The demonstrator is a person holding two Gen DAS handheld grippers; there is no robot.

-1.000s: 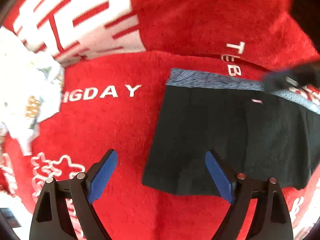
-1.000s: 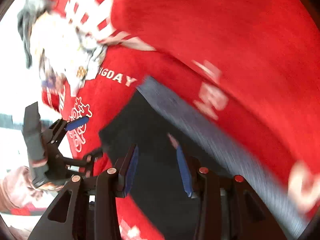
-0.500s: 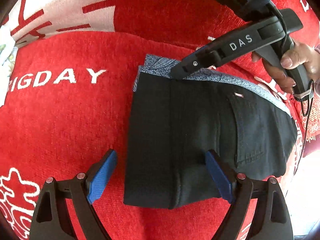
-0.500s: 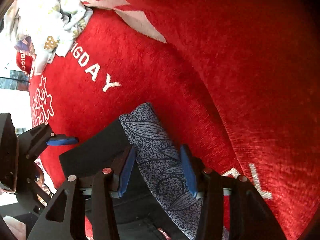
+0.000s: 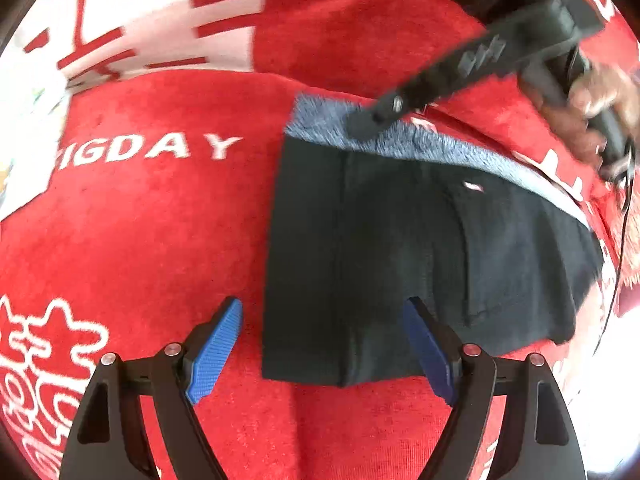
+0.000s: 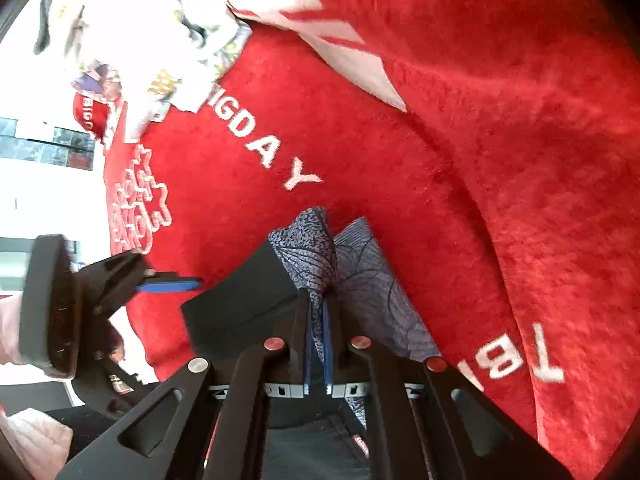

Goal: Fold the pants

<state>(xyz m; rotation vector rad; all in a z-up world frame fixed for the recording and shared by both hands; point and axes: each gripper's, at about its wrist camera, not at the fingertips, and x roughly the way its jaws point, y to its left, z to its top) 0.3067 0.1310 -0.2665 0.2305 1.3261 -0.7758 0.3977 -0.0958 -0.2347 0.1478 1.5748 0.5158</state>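
Note:
The black pants (image 5: 400,256) lie folded on a red cover, with a blue-grey patterned lining (image 5: 400,140) along their far edge. My left gripper (image 5: 324,340) is open and hovers over the pants' near left corner. My right gripper (image 6: 318,320) is shut on a pinched fold of the patterned lining (image 6: 312,252) at the far left corner; it also shows in the left wrist view (image 5: 360,126). The left gripper shows in the right wrist view (image 6: 172,284), open.
The red cover (image 5: 160,240) carries white lettering "IGDAY" (image 5: 148,148) and a white pattern (image 5: 52,344). A red-and-white cushion (image 5: 152,20) lies behind. A crumpled white printed cloth (image 6: 144,36) lies at the far left.
My right gripper has closed on the patterned edge and lifted a fold of it. My left gripper stays open and has shifted slightly back from the pants.

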